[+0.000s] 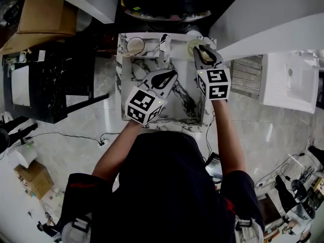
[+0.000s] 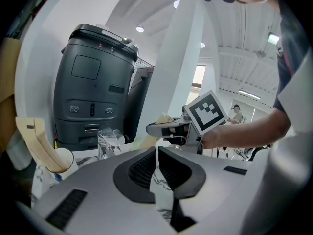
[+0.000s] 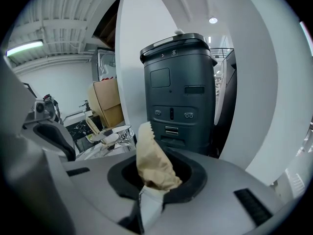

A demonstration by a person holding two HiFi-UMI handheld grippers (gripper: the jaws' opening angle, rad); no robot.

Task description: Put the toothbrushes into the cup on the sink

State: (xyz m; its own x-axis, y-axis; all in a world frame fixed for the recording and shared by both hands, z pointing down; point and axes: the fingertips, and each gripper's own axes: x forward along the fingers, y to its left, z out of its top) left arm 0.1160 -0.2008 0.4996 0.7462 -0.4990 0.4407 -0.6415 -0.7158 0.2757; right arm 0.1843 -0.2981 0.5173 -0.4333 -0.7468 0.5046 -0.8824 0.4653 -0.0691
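A round cup (image 1: 129,41) stands on the back left corner of the marble sink (image 1: 124,90). In the left gripper view a cream toothbrush handle (image 2: 38,140) leans out of that cup (image 2: 68,156). My right gripper (image 1: 204,53) hovers over the sink's back right corner. It is shut on a tan paper packet (image 3: 149,155) with a serrated end; what is inside is hidden. My left gripper (image 1: 171,75) hangs over the middle of the basin, shut with nothing between its jaws (image 2: 156,153). It points toward the faucet.
A chrome faucet (image 1: 164,43) rises at the back middle of the sink, between the cup and the right gripper. A large dark grey machine (image 3: 178,87) stands behind the sink. Cardboard boxes (image 1: 43,14) and a black table (image 1: 50,85) lie to the left.
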